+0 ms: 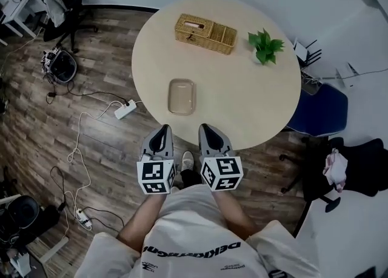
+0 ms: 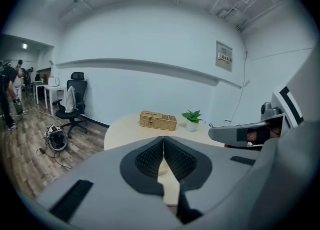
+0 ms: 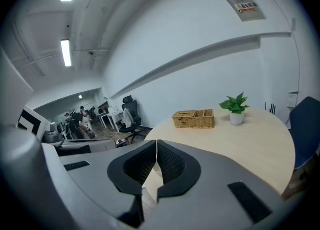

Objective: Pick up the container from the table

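The left gripper (image 1: 162, 130) and right gripper (image 1: 207, 129) are pressed closed, empty. The container (image 1: 181, 96) ahead of the jaws could be pushed away unless they are opened.

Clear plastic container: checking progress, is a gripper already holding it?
No, the clear rectangular plastic container lies on the round beige table, apart from the left gripper and right gripper.

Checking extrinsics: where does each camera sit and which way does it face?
Head view: on the person's head, steeply down at the table; left gripper, right gripper, torso show.
Left gripper view: on the left gripper, along its shut jaws toward the wicker basket; right gripper shows.
Right gripper view: on the right gripper, same heading, jaws shut; left gripper shows.
Shared: wicker basket, plant.
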`<state>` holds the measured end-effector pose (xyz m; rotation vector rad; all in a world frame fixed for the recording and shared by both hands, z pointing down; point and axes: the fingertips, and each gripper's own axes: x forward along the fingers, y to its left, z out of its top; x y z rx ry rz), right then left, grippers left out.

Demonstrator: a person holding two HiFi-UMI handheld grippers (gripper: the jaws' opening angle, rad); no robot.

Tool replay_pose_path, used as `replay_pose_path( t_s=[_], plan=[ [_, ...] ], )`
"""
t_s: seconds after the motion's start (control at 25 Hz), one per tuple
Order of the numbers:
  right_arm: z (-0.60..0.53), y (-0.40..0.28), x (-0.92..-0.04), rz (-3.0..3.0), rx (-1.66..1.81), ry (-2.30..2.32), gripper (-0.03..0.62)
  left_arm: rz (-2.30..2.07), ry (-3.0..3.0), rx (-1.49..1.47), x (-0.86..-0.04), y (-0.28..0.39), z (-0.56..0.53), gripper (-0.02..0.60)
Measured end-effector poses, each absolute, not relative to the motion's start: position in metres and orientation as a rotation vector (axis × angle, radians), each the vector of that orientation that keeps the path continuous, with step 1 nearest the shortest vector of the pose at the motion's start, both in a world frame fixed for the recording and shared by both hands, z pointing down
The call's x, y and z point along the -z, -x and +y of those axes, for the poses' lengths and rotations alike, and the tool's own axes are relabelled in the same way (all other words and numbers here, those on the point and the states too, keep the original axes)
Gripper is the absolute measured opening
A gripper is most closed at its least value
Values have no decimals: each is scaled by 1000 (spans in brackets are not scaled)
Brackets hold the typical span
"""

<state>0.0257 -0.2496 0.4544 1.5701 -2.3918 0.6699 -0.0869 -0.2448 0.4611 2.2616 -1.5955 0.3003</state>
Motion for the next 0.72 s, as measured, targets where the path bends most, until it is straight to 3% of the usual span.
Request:
replay_pose_path(
  t_s=[0.36, 0.48, 0.72],
  plan=[
    [-303, -24, -517, -2317, -814, -1503, 58, -1555, -2136, -330, -511, 90, -300, 20],
    [-320, -24, -535, -2290, -844, -1494, 81, -1553, -2112, -343, -527, 91, -318, 74],
    [-350, -26, -575, -2231, -948, -1511, 104, -1522, -1998, -345, -565, 96, -345, 75]
  ],
)
